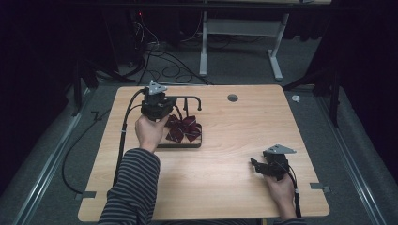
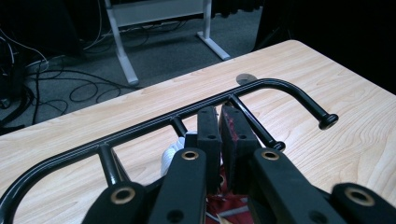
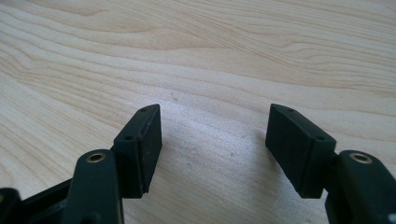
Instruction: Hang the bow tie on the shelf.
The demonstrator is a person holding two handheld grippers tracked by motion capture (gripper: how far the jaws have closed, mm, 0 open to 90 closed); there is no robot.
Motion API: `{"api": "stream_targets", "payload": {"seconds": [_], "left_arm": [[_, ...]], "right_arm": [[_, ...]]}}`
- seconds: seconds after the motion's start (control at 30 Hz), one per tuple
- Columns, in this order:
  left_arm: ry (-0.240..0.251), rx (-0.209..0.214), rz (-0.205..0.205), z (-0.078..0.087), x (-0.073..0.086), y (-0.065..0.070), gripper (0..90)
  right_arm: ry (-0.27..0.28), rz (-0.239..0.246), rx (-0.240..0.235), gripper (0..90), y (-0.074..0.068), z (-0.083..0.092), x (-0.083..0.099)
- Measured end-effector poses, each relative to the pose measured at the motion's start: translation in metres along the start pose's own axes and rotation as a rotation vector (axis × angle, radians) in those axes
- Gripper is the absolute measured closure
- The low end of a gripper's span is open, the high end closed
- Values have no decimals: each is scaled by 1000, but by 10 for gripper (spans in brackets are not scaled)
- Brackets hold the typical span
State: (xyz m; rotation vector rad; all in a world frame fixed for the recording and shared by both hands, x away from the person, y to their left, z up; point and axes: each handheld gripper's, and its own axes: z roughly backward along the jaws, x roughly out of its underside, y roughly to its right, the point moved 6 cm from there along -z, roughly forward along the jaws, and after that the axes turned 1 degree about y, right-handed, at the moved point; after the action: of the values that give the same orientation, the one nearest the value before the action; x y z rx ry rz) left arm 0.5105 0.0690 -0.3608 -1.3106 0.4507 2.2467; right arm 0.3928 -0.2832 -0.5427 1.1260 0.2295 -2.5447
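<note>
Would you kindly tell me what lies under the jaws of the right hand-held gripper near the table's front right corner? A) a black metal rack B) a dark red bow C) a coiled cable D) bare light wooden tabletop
D: the right hand-held gripper has its jaws spread wide over bare light wooden tabletop, with nothing between them.

Setting: a darkened lab or recording workspace.

A light wood-grain table (image 1: 225,154) stands on grey carpet (image 1: 324,122), with black surroundings on all sides. Loose black cables (image 1: 164,63) trail across the floor behind it, beside the white metal legs of a second desk (image 1: 241,28). Rails (image 1: 47,168) run along the floor at either side.
</note>
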Motion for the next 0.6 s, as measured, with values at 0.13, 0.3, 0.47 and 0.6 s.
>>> {"api": "stream_targets", "payload": {"seconds": [0.13,0.3,0.47,0.6], "left_arm": [[7,1,1,1,-1,0,863],[16,3,2,4,0,1,842],[18,12,0,9,2,-1,806],[32,10,-14,17,1,2,774]], "right_arm": [[0,0,0,375,0,0,0],[-1,0,1,375,0,0,0],[0,2,1,375,0,0,0],[-1,3,2,375,0,0,0]]}}
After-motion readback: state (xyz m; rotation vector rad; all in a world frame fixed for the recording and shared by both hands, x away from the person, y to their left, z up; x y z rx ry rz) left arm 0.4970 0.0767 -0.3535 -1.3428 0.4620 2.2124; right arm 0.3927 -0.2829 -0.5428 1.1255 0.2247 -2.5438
